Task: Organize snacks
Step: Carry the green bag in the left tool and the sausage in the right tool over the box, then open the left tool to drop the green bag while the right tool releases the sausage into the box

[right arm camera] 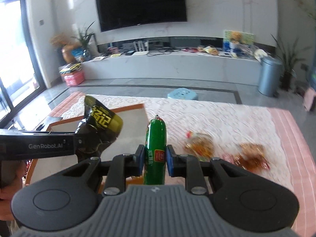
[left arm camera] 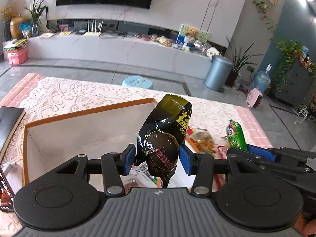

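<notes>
In the left wrist view my left gripper (left arm camera: 157, 158) is shut on a black-and-yellow snack packet (left arm camera: 167, 126) that stands upright between the blue pads. It hangs over the near right corner of a white box with an orange rim (left arm camera: 88, 111). A printed packet lies inside the box, below the held one. My right gripper (right arm camera: 155, 158) is shut on a green sausage stick (right arm camera: 156, 144), also upright, just right of the box (right arm camera: 128, 107). The sausage (left arm camera: 236, 136) shows at the right of the left view too. Loose orange snack packs (right arm camera: 199, 144) lie on the lace tablecloth (right arm camera: 227, 118).
A black book (left arm camera: 9, 118) lies left of the box, and a red-and-black carton (left arm camera: 4, 193) sits at the lower left. More orange packs (right arm camera: 252, 154) lie to the right. Beyond the table stand a blue stool (left arm camera: 137, 82) and a grey bin (left arm camera: 217, 73).
</notes>
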`<action>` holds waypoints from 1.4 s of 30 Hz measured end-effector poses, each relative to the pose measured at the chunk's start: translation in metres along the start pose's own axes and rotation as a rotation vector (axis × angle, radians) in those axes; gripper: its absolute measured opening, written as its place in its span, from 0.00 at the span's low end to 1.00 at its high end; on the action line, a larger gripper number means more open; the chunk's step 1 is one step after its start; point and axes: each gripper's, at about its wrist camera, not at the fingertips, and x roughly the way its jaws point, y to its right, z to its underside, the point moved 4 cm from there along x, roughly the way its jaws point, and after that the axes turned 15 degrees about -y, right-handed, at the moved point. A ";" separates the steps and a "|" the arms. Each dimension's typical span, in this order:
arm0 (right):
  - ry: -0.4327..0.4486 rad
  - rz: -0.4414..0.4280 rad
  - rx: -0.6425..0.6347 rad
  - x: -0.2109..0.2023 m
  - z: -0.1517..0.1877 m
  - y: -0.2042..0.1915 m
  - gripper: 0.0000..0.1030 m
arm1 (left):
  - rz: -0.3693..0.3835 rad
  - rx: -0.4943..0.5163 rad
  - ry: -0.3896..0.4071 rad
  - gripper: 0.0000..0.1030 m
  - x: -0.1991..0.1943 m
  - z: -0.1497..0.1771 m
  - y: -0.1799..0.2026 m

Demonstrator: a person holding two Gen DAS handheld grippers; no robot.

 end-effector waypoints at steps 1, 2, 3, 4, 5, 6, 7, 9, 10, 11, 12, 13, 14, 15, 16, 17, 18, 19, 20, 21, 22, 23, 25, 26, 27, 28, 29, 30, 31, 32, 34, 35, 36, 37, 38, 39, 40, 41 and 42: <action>-0.007 -0.001 -0.011 0.006 -0.005 -0.004 0.19 | -0.008 -0.001 -0.015 0.53 0.003 -0.004 -0.005; -0.020 -0.006 -0.025 0.014 -0.011 -0.009 0.19 | -0.021 0.002 -0.031 0.53 0.007 -0.007 -0.009; -0.036 -0.009 -0.038 0.022 -0.016 -0.014 0.19 | -0.030 0.004 -0.046 0.53 0.011 -0.008 -0.013; -0.051 -0.008 -0.049 0.028 -0.020 -0.019 0.19 | -0.033 -0.001 -0.063 0.53 0.016 -0.010 -0.018; -0.069 -0.005 -0.066 0.036 -0.023 -0.025 0.19 | -0.026 -0.011 -0.083 0.53 0.022 -0.010 -0.024; -0.083 -0.002 -0.080 0.043 -0.025 -0.029 0.19 | -0.012 -0.019 -0.104 0.53 0.027 -0.009 -0.029; -0.097 0.001 -0.094 0.050 -0.027 -0.033 0.19 | 0.001 -0.033 -0.130 0.53 0.034 -0.008 -0.035; -0.139 -0.001 -0.126 0.068 -0.030 -0.042 0.19 | -0.002 -0.056 -0.168 0.53 0.046 -0.004 -0.047; -0.157 -0.003 -0.134 0.074 -0.030 -0.043 0.19 | -0.011 -0.063 -0.182 0.53 0.051 -0.001 -0.051; -0.185 -0.003 -0.148 0.083 -0.030 -0.046 0.19 | -0.015 -0.073 -0.196 0.53 0.056 -0.001 -0.057; -0.208 -0.002 -0.156 0.091 -0.030 -0.049 0.19 | -0.012 -0.083 -0.205 0.53 0.058 -0.001 -0.063; -0.226 -0.001 -0.162 0.095 -0.027 -0.052 0.19 | -0.004 -0.091 -0.212 0.53 0.061 0.000 -0.068; -0.248 -0.001 -0.169 0.103 -0.026 -0.054 0.19 | 0.002 -0.097 -0.221 0.53 0.064 0.000 -0.072; -0.269 0.000 -0.175 0.111 -0.026 -0.056 0.19 | 0.002 -0.102 -0.231 0.53 0.066 -0.001 -0.075; -0.290 0.003 -0.182 0.118 -0.027 -0.056 0.19 | -0.005 -0.102 -0.241 0.54 0.070 -0.002 -0.079; -0.305 0.007 -0.188 0.124 -0.025 -0.057 0.19 | -0.020 -0.101 -0.254 0.54 0.074 -0.003 -0.081; -0.320 0.010 -0.195 0.131 -0.025 -0.058 0.19 | -0.034 -0.103 -0.269 0.54 0.078 -0.003 -0.083; -0.334 0.011 -0.202 0.137 -0.027 -0.060 0.19 | -0.047 -0.105 -0.285 0.55 0.082 -0.003 -0.084; -0.348 0.009 -0.210 0.142 -0.027 -0.061 0.19 | -0.053 -0.109 -0.299 0.55 0.086 -0.002 -0.086; -0.366 0.009 -0.221 0.147 -0.028 -0.062 0.19 | -0.051 -0.114 -0.308 0.55 0.088 -0.002 -0.087; -0.380 0.013 -0.229 0.151 -0.027 -0.064 0.19 | -0.050 -0.117 -0.319 0.56 0.089 -0.001 -0.087; -0.397 0.029 -0.239 0.156 -0.027 -0.065 0.19 | -0.052 -0.119 -0.327 0.56 0.090 0.000 -0.088; -0.417 0.074 -0.267 0.164 -0.026 -0.066 0.19 | -0.084 -0.111 -0.336 0.57 0.091 0.001 -0.088; -0.429 0.107 -0.288 0.169 -0.025 -0.066 0.19 | -0.114 -0.098 -0.337 0.57 0.092 0.002 -0.087; -0.444 0.134 -0.308 0.173 -0.023 -0.066 0.19 | -0.135 -0.088 -0.337 0.57 0.093 0.003 -0.086; -0.458 0.142 -0.326 0.176 -0.021 -0.067 0.19 | -0.153 -0.076 -0.337 0.57 0.093 0.003 -0.085; -0.471 0.148 -0.335 0.180 -0.020 -0.067 0.19 | -0.165 -0.059 -0.340 0.58 0.094 0.005 -0.082; -0.485 0.158 -0.346 0.182 -0.018 -0.067 0.19 | -0.168 -0.049 -0.344 0.58 0.094 0.004 -0.080; -0.497 0.172 -0.361 0.185 -0.016 -0.068 0.19 | -0.167 -0.042 -0.348 0.58 0.096 0.005 -0.078; -0.503 0.181 -0.373 0.187 -0.014 -0.069 0.19 | -0.162 -0.039 -0.351 0.58 0.097 0.005 -0.078; -0.516 0.194 -0.390 0.189 -0.011 -0.070 0.19 | -0.153 -0.048 -0.354 0.58 0.097 0.005 -0.080; -0.519 0.198 -0.395 0.189 -0.010 -0.071 0.19 | -0.150 -0.054 -0.351 0.59 0.096 0.005 -0.081; -0.520 0.198 -0.398 0.189 -0.010 -0.071 0.19 | -0.149 -0.055 -0.349 0.60 0.096 0.004 -0.082; -0.522 0.200 -0.398 0.188 -0.010 -0.071 0.19 | -0.150 -0.054 -0.350 0.62 0.098 0.004 -0.083; -0.526 0.203 -0.401 0.188 -0.009 -0.071 0.20 | -0.153 -0.048 -0.349 0.64 0.098 0.004 -0.083; -0.530 0.208 -0.405 0.188 -0.009 -0.072 0.20 | -0.157 -0.042 -0.346 0.64 0.097 0.004 -0.082; -0.532 0.214 -0.406 0.187 -0.008 -0.072 0.19 | -0.161 -0.037 -0.341 0.66 0.097 0.004 -0.081; -0.531 0.219 -0.407 0.187 -0.008 -0.073 0.20 | -0.163 -0.035 -0.337 0.67 0.096 0.003 -0.081; -0.528 0.220 -0.407 0.186 -0.008 -0.073 0.20 | -0.162 -0.036 -0.333 0.68 0.095 0.004 -0.080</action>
